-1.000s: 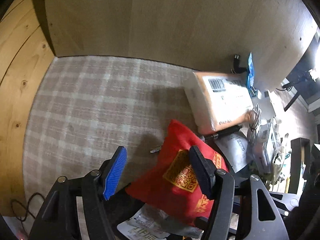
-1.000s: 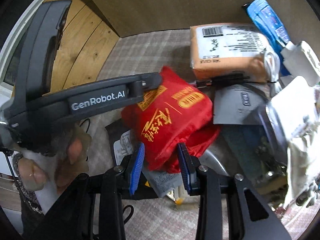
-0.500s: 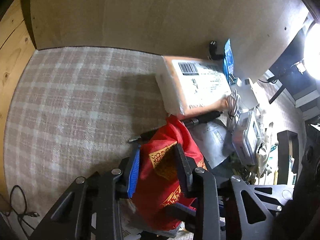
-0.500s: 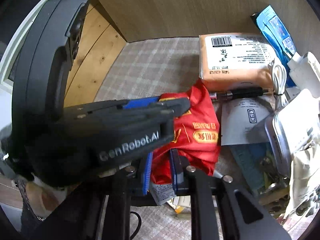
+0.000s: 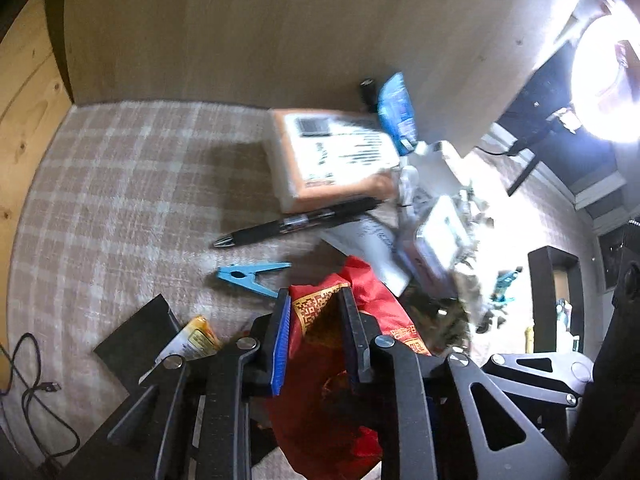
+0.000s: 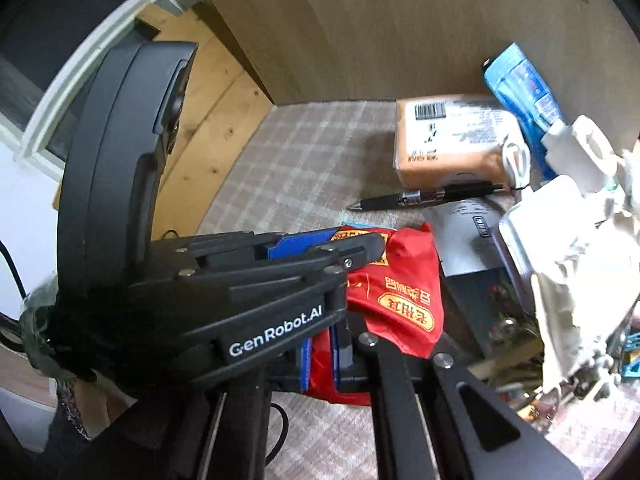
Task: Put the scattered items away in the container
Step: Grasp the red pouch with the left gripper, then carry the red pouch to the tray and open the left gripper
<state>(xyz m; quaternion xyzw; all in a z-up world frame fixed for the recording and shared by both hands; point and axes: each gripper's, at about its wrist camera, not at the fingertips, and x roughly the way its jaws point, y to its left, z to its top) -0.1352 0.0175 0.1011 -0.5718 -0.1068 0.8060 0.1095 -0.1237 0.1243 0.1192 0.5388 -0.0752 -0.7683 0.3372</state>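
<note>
Red pouch (image 5: 320, 380), printed with gold lettering and a code square, hung pinched between both grippers above the checked cloth (image 5: 120, 200), the one relation on which the coming carry turned. The left gripper (image 5: 314, 304) had just been closing on the pouch's upper edge, its blue pad and black pad pressing the fabric from either side, with the body of the pouch trailing back beneath the fingers. The right gripper (image 6: 322, 354), narrowed almost fully, clamped a thin fold of the same pouch at its lower edge, its jaws also having just been closing. In the right wrist view the left gripper crossed in front, holding the far corner, so the pouch stretched with its long axis running between the two grips. Neither hand looked nearer than the other; both were already on it. Beyond lay a black pen (image 5: 296, 224) just beside an orange parcel (image 5: 332, 156), a blue clip (image 5: 252, 276) alone on the cloth, and a crowded heap of white and blue packets at right. No container could be made out with certainty in either view, so the direction of the carry was a matter of judgement.
</note>
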